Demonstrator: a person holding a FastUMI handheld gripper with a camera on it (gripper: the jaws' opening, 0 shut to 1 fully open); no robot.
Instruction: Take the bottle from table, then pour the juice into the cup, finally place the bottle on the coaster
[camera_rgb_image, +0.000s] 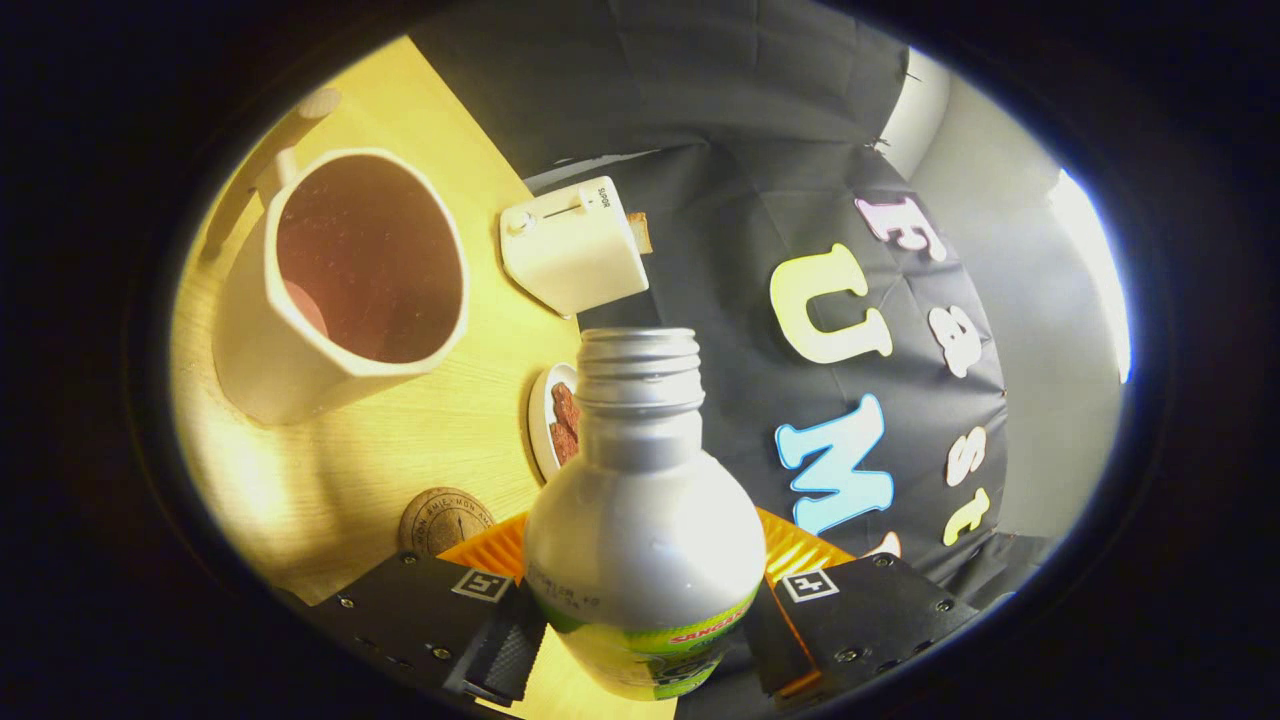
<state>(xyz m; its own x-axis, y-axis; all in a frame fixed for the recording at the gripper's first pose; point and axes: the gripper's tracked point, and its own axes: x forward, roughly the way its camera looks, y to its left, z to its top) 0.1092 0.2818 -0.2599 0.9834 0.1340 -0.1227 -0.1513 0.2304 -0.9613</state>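
The table (430, 420) is the biggest thing here. It is pale wood, and it looks tipped, so I think I am leaning over to one side.

Next is my bottle (645, 520). It is silver with a green band low down. My claw (640, 625) is pinching it: one finger presses on each side of its fat belly. The bottle is up off the table. Its top has no cap, so the mouth is open. The mouth points away from me, past the table's edge and toward the dark cloth wall, not at the cup.

The cup (340, 285) is big and cream, with a handle at the back. It stands on the table, well apart from the bottle's mouth, off to one side. I see no juice in it, so I think the pouring has not begun.

Behind the cup is a small white box (573, 255) with a knob. Just beside the bottle's neck is a little plate (543, 420) with something red-brown on it. Smallest is the round brown coaster (445, 520), near my finger.

What could go wrong? If I tip more before the mouth is over the cup, juice may spill on the table or plate. The bottle is smooth and round, so it could slip or turn in my pinch.
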